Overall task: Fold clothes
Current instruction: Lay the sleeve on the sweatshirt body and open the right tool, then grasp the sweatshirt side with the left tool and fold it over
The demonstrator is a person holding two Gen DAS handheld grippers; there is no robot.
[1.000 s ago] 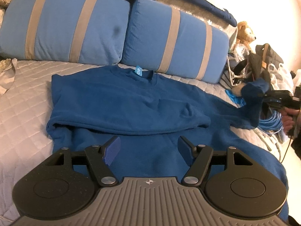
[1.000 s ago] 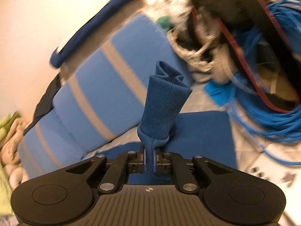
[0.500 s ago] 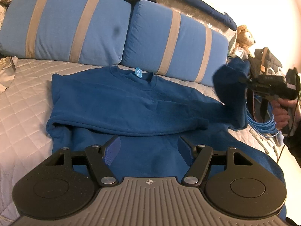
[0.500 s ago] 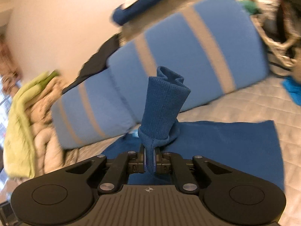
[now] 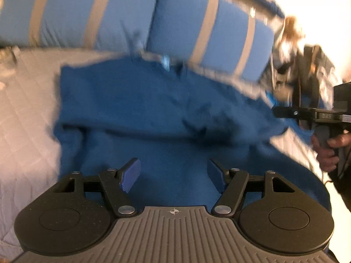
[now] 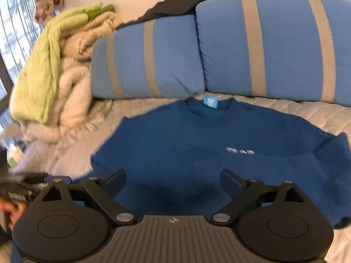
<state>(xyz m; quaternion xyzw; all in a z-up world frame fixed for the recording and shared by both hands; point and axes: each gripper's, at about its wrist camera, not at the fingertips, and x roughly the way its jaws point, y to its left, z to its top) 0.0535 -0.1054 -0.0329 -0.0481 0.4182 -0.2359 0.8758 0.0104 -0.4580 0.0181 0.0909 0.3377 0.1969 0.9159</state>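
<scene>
A dark blue sweatshirt (image 5: 136,107) lies flat on the quilted bed, collar with a light blue tag (image 6: 210,102) toward the pillows, both sleeves folded across its body. My left gripper (image 5: 173,174) is open and empty just above the sweatshirt's lower part. My right gripper (image 6: 173,180) is open and empty above the sweatshirt's right side. The right gripper also shows in the left wrist view (image 5: 307,115), held by a hand at the right. The left wrist view is blurred.
Two blue pillows with tan stripes (image 6: 272,46) stand behind the collar. A pile of green and cream blankets (image 6: 59,65) lies at the left. Bags, blue cable and a teddy bear (image 5: 291,30) crowd the bed's right side. White quilt (image 5: 24,118) shows left of the sweatshirt.
My right gripper carried the right sleeve cuff over the sweatshirt, opened and let it go. The sleeve now lies across the body. The left gripper stayed open and shifted slightly.
</scene>
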